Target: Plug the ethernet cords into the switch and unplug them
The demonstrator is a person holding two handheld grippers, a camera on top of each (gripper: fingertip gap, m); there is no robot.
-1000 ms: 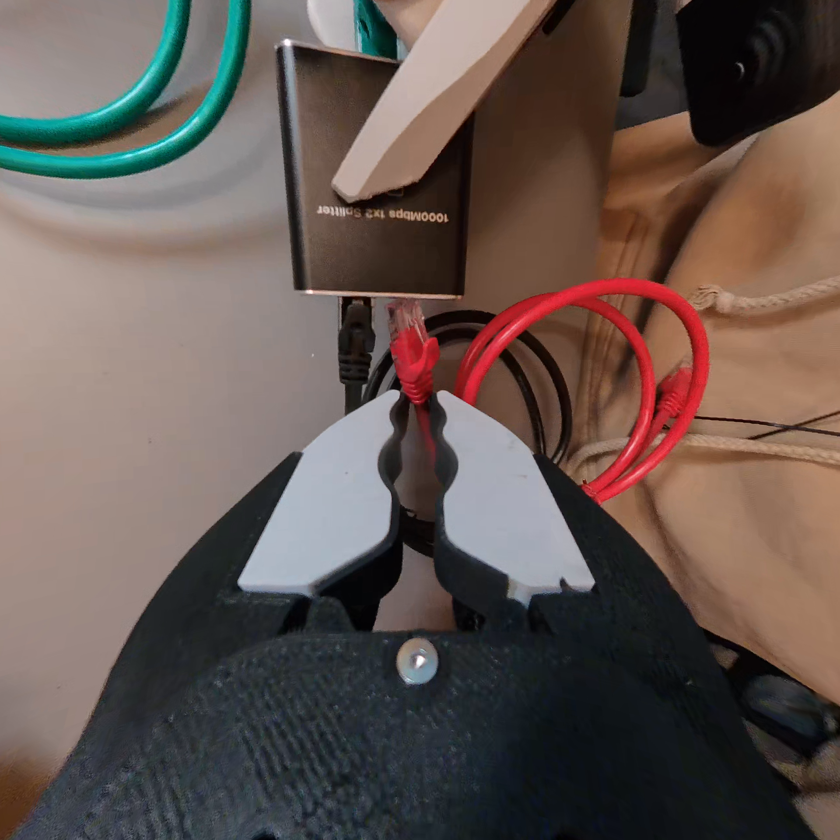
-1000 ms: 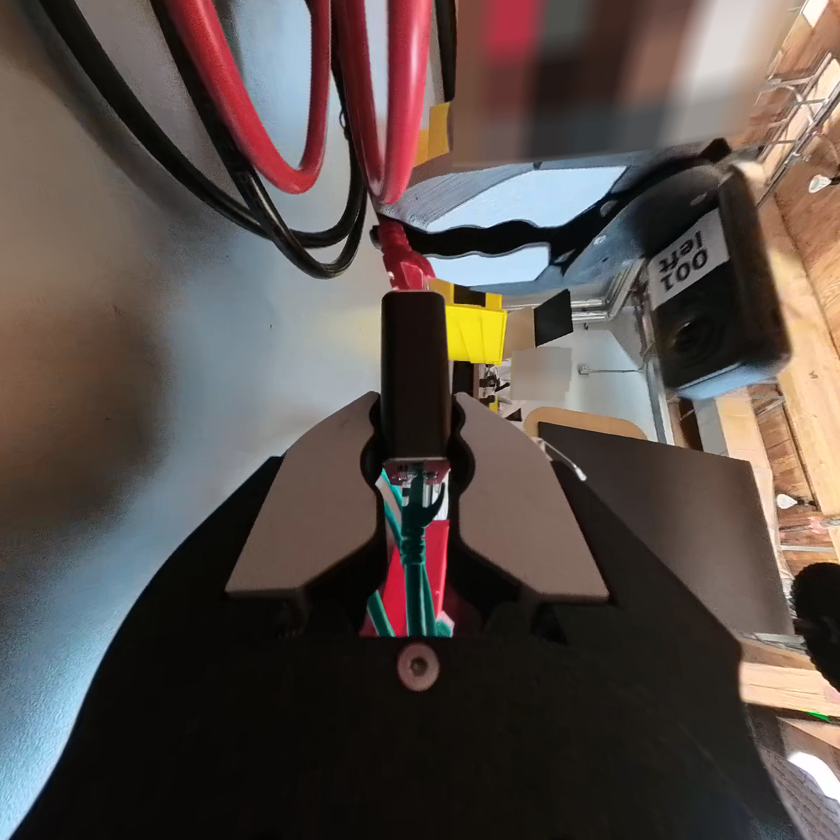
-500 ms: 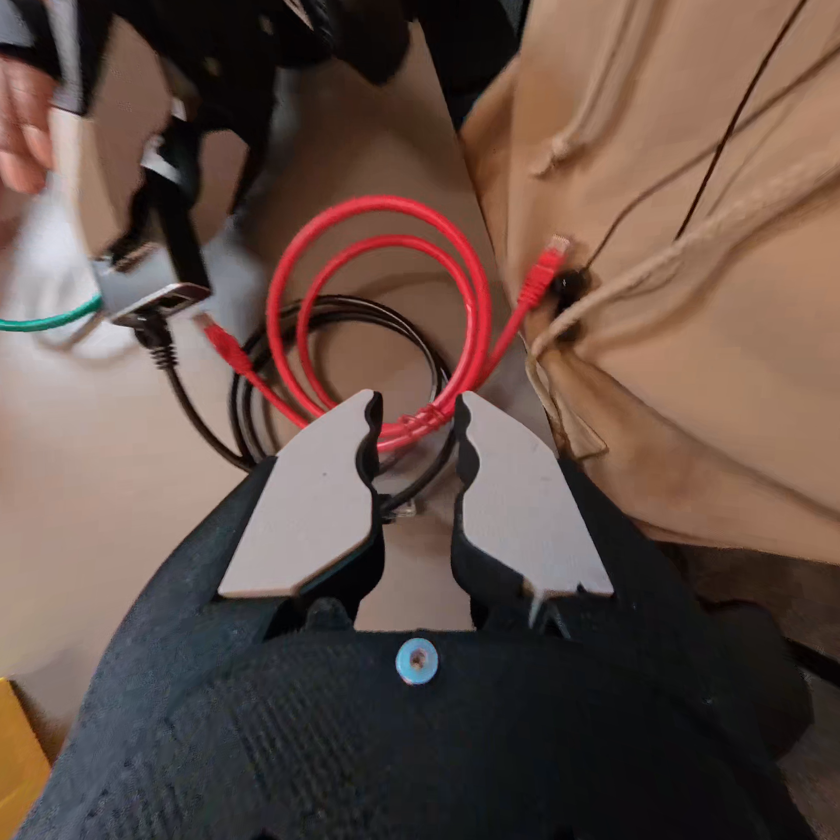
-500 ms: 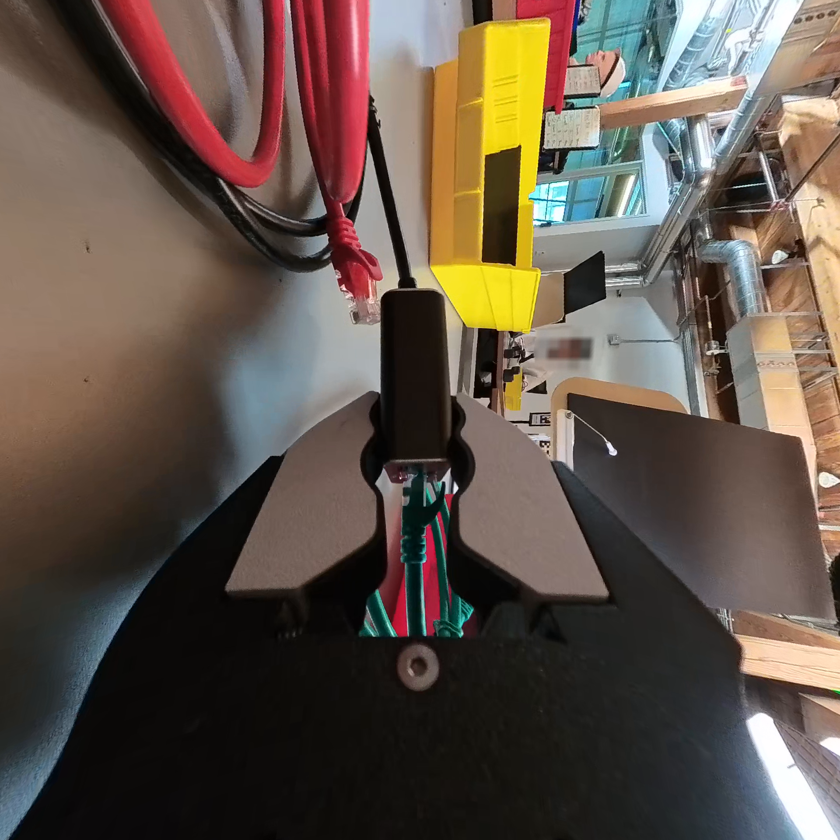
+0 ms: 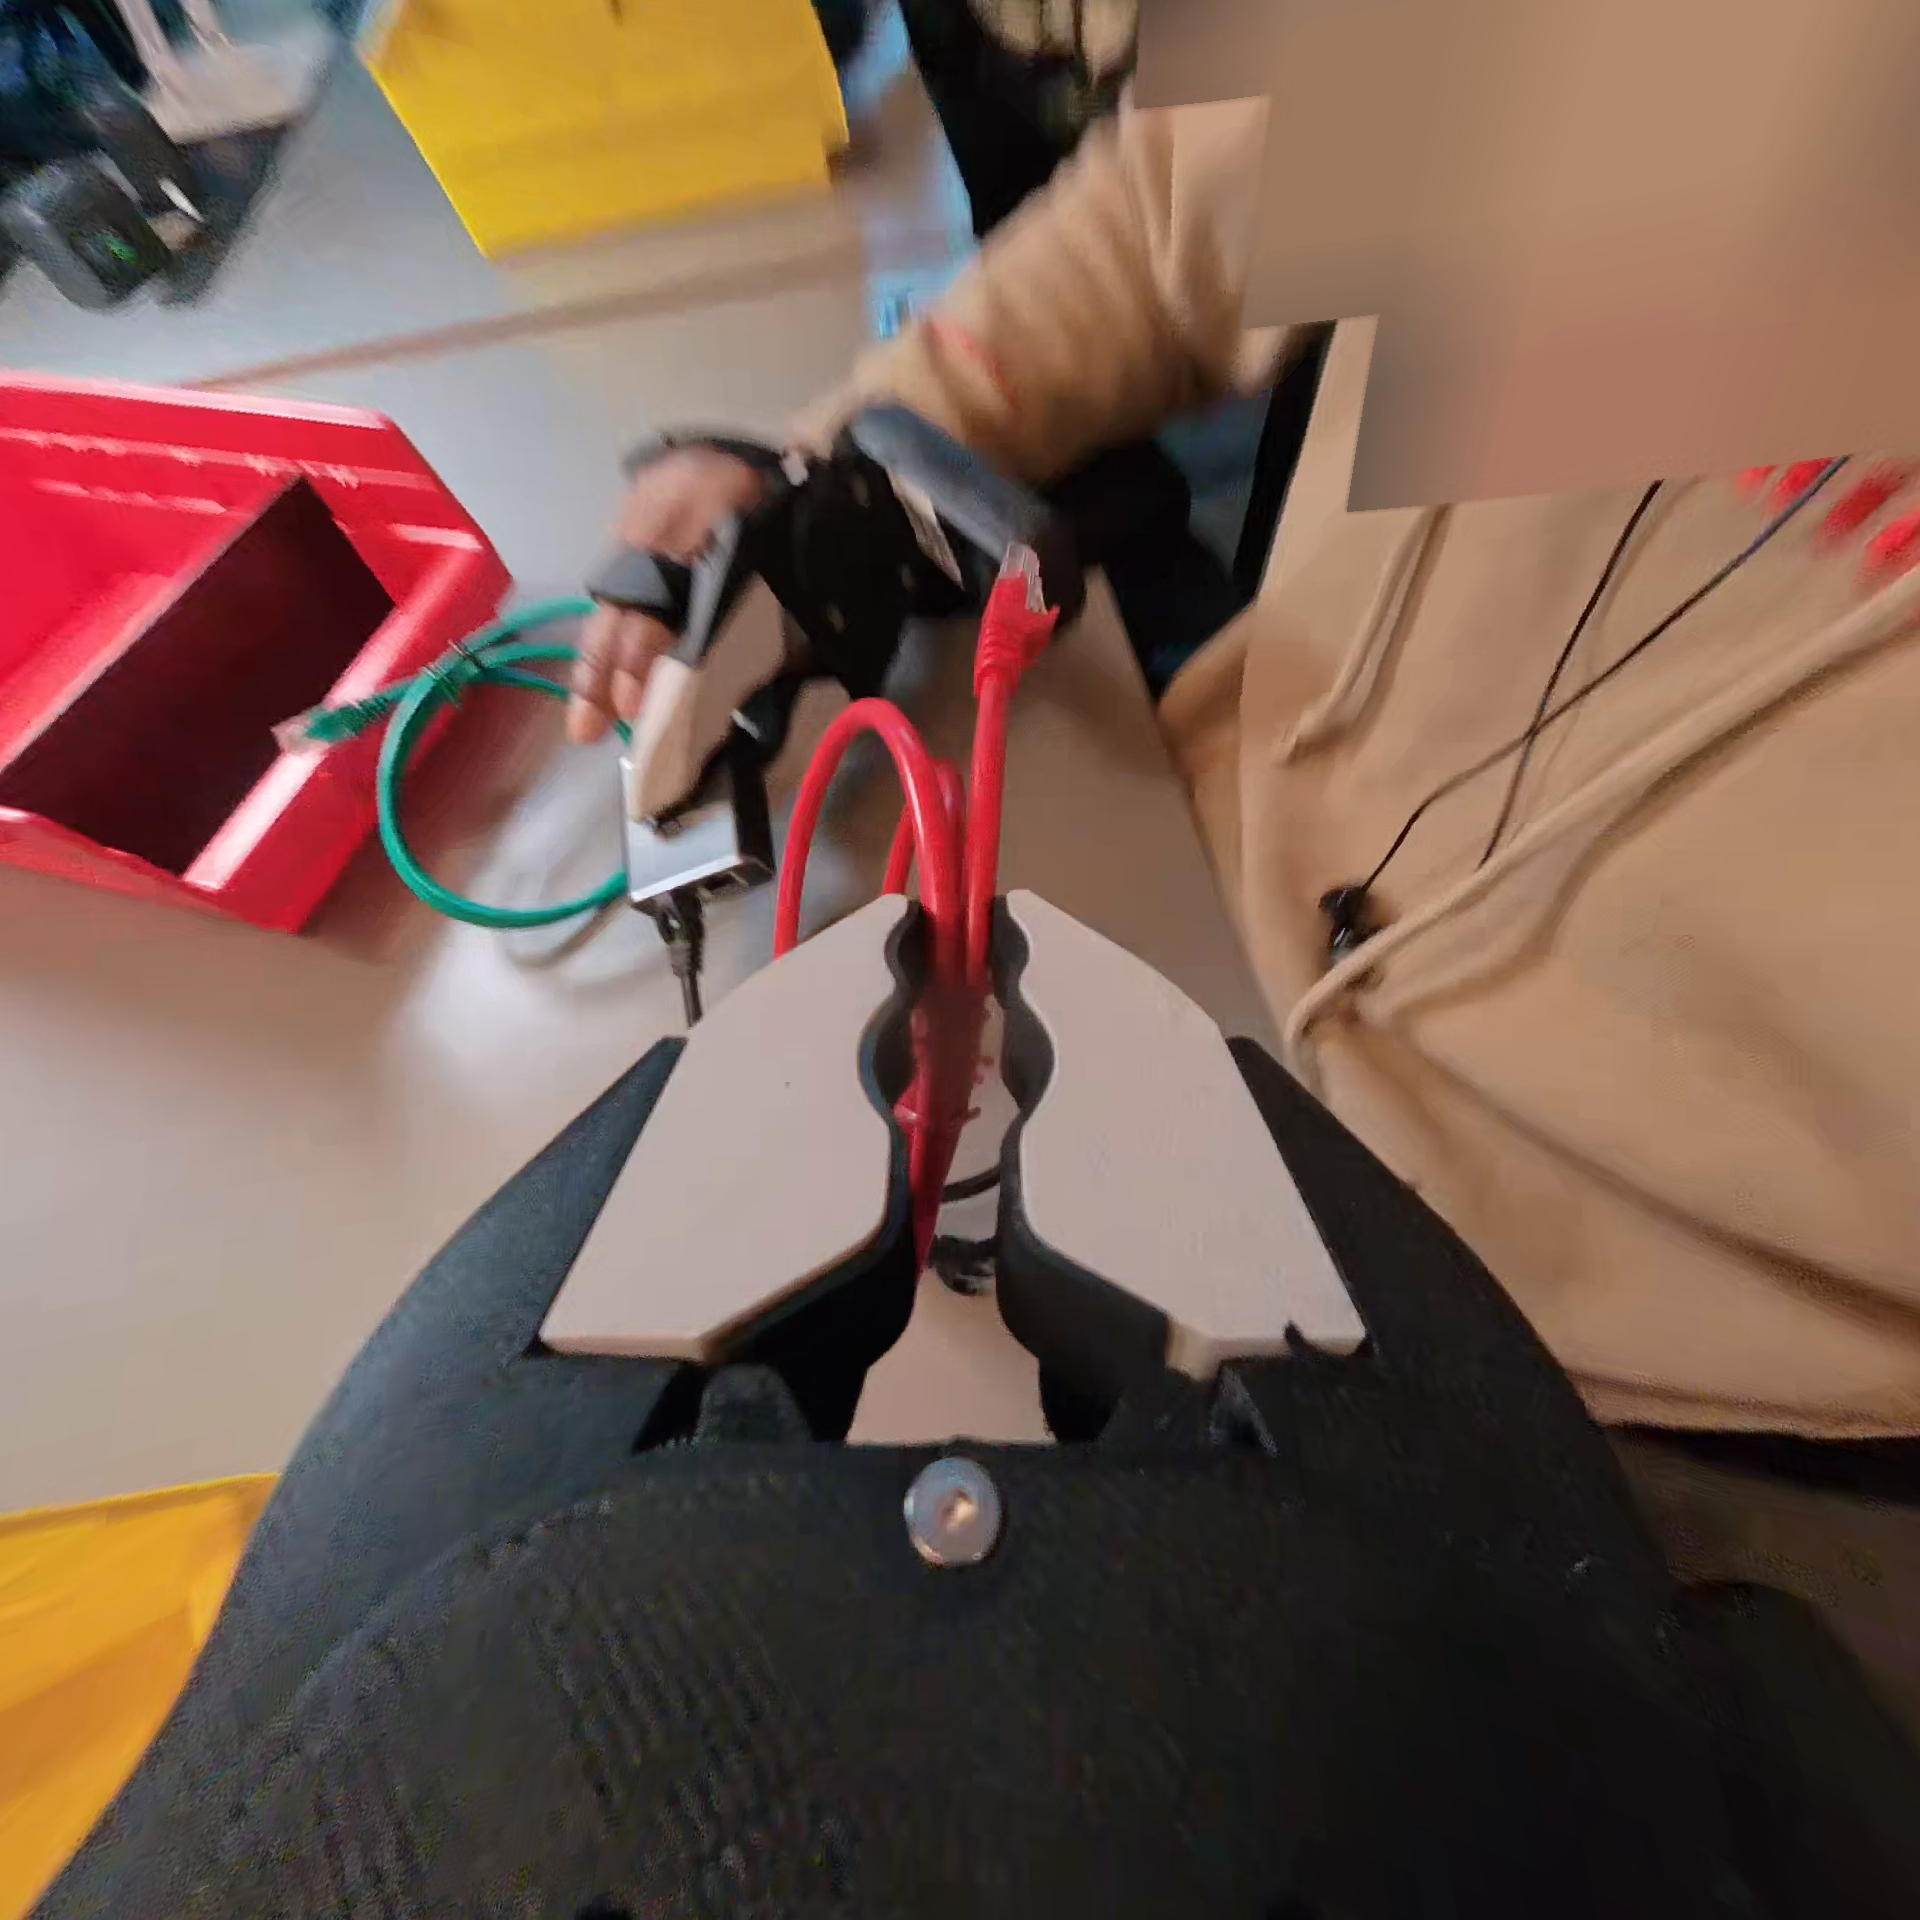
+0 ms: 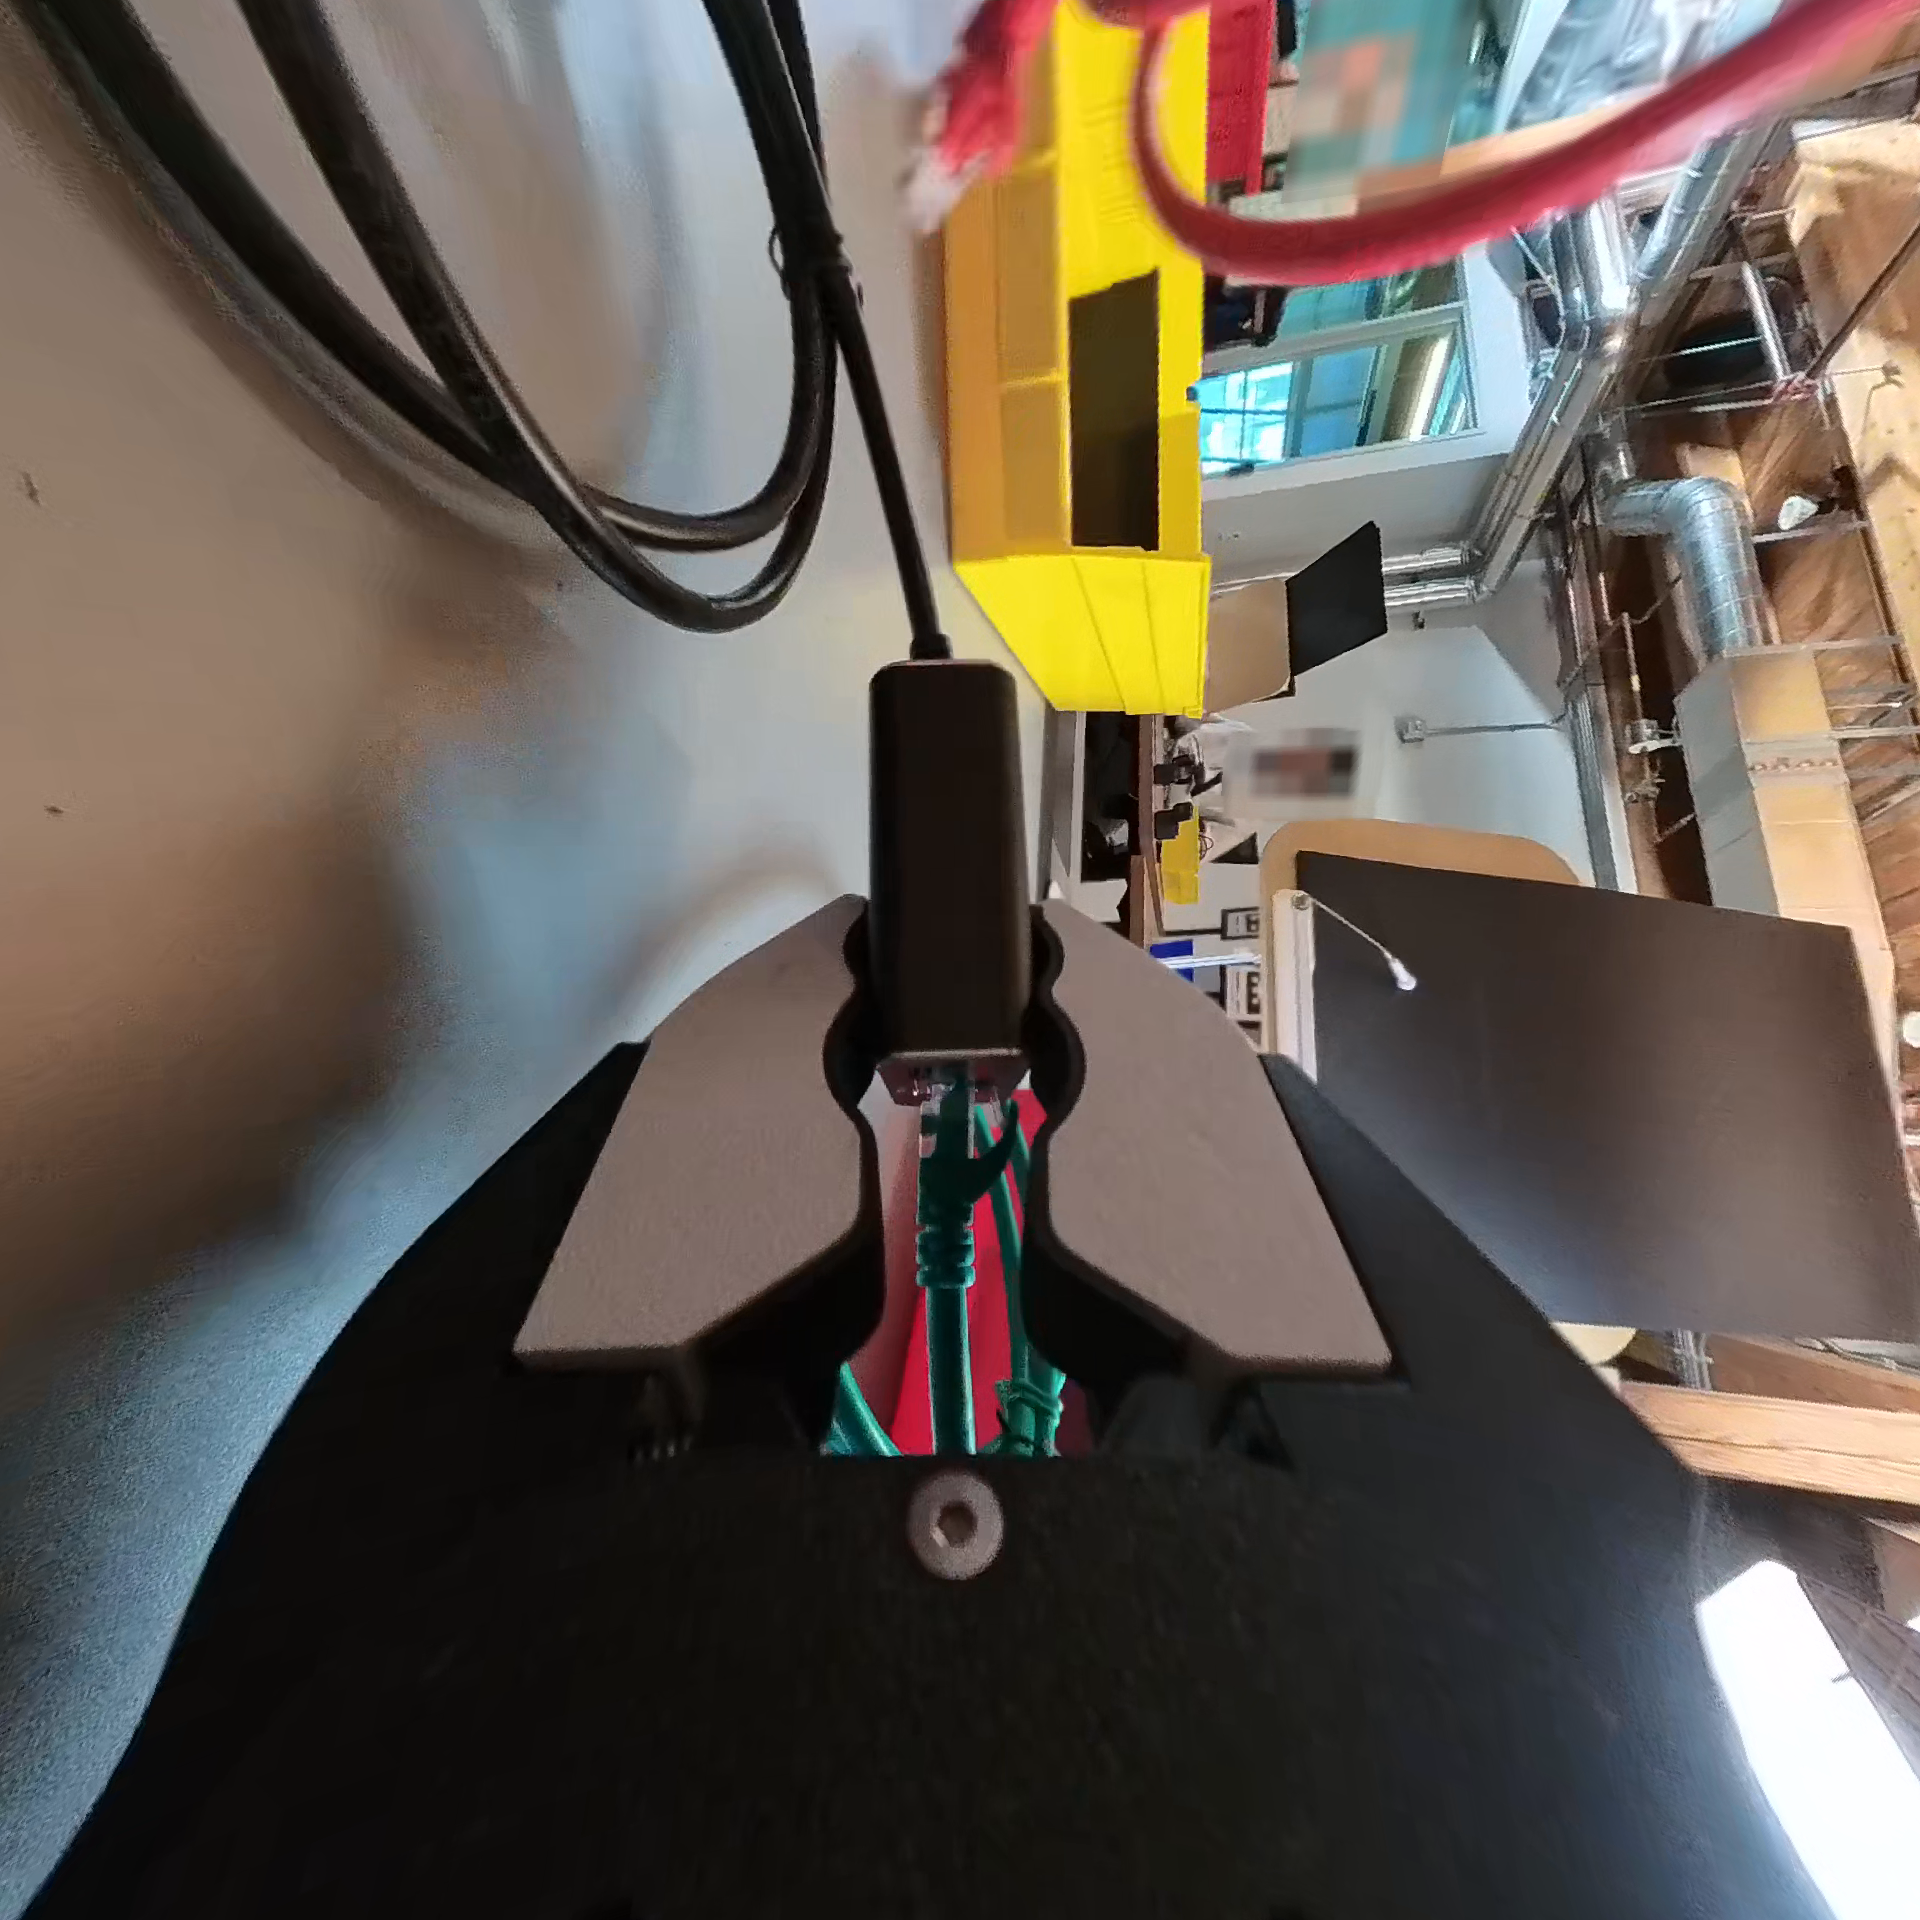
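My left gripper (image 5: 951, 920) is shut on the coiled red ethernet cord (image 5: 940, 821) and holds it above the table. One red plug (image 5: 1013, 603) sticks up free. My right gripper (image 6: 951, 925) is shut on the black switch (image 6: 948, 831). It also shows farther off in the left wrist view (image 5: 686, 748), pressing the switch (image 5: 696, 868) near the table. A green cord's plug (image 6: 943, 1174) sits in the switch's near end, and its loop (image 5: 436, 831) lies on the table. A black cord (image 6: 883, 436) leaves the far end. The red cord (image 6: 1351, 218) hangs blurred at the top of the right wrist view.
A red bin (image 5: 270, 862) stands at the left, a yellow bin (image 5: 613, 114) at the back, also in the right wrist view (image 6: 1039, 416). A black cord coil (image 6: 499, 416) lies on the table. A person in a tan hoodie (image 5: 1558, 935) stands close on the right. The left gripper's tips are roughly 20 cm from the right gripper's.
My left gripper let go of the red plug at the switch, moved to the red cord's coil, shut on it and lifted it. My right gripper kept its hold on the switch.
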